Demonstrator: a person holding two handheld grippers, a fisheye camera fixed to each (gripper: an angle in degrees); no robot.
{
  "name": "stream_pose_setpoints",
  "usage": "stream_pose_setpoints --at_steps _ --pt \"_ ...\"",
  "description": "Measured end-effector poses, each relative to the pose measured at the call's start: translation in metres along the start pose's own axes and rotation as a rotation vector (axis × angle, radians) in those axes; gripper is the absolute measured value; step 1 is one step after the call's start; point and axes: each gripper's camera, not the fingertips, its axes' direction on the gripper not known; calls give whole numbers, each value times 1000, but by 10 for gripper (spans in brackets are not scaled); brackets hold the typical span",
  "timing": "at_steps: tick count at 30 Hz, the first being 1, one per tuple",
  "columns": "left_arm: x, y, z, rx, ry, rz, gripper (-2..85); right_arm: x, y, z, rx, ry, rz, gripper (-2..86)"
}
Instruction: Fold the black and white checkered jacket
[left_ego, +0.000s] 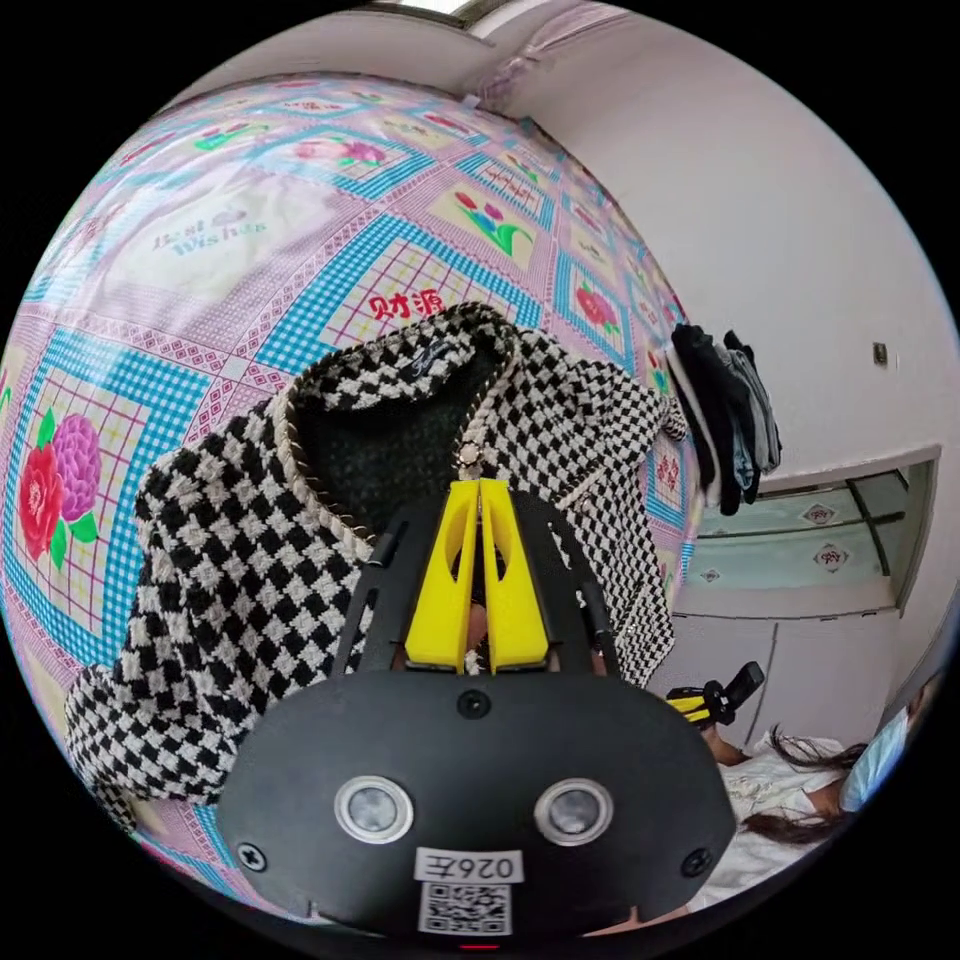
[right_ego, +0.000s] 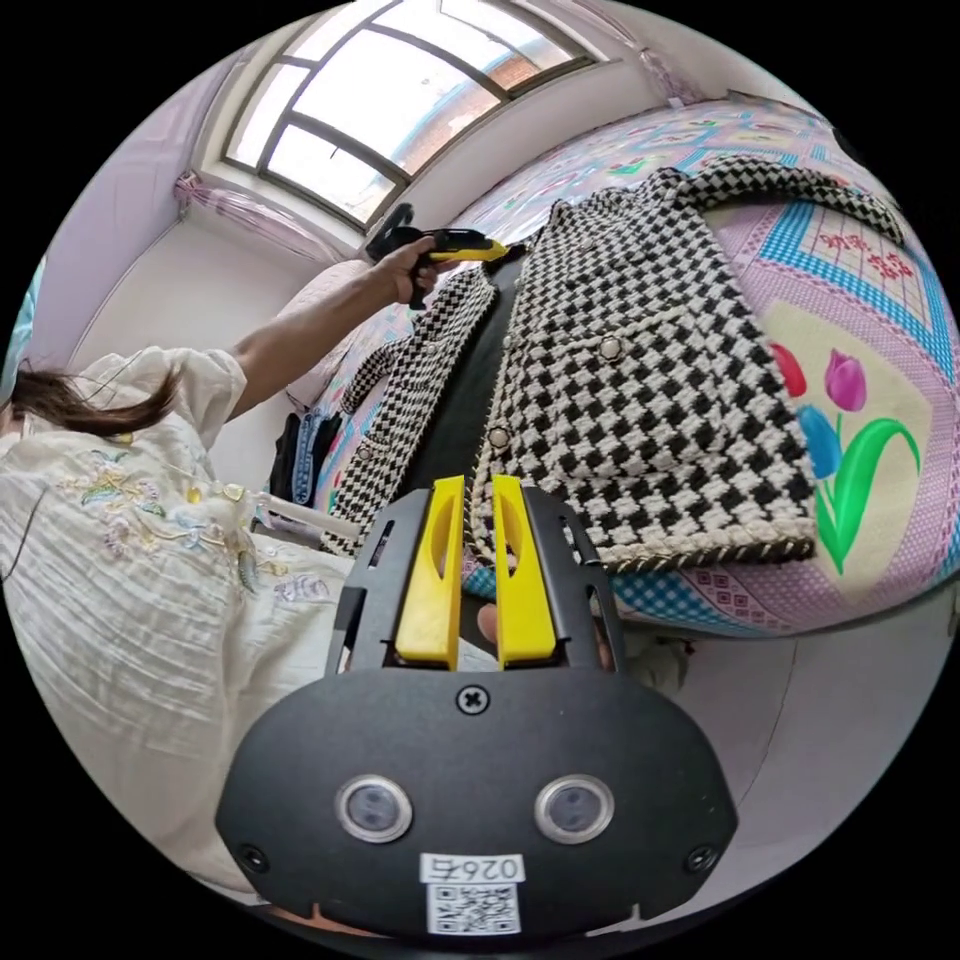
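The black and white checkered jacket (left_ego: 230, 560) lies front up on the bed, its front parted over a dark lining. My left gripper (left_ego: 478, 487) is shut on the braided front edge just below the collar (left_ego: 420, 350). In the right gripper view the jacket (right_ego: 640, 400) stretches away from me, and a hand holds the left gripper (right_ego: 455, 248) at its far collar end. My right gripper (right_ego: 478, 485) sits at the bottom front corner of the hem, jaws nearly together with the trimmed edge between them. The right gripper (left_ego: 712, 700) also appears low at the bed's side.
A pink and blue flowered sheet (left_ego: 300, 200) covers the bed (right_ego: 870, 400). A pile of dark clothes (left_ego: 725, 420) hangs at the bed's far edge by the wall. The person in a pale embroidered top (right_ego: 140, 560) stands beside the bed. A window (right_ego: 400, 90) is behind.
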Motion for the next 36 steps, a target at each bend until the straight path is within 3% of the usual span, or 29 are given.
stream_pose_setpoints --at_steps 4,8,12,17,24,29,31,33,36 --pt "13 13 10 44 74 69 -9 8 11 -2 -11 95 14 30" --pt "14 21 56 -74 -15 69 -9 16 13 29 -88 171 26 25" --pt "1 39 49 53 44 -34 -9 0 6 49 -138 241 -33 16" --pt "-3 51 13 268 0 -56 -6 -4 13 22 -44 261 -25 14" --pt "9 12 22 253 -88 -13 73 46 -37 -38 140 425 4 28" --pt "19 -16 46 223 -130 25 162 100 -117 -44 187 520 63 94" --pt "21 -25 57 206 -107 47 164 140 -156 -42 234 420 161 165" --pt "27 -38 79 126 -153 99 96 169 -185 -37 277 367 240 185" --pt "37 -55 95 42 -290 157 40 212 -242 -13 195 266 263 1"
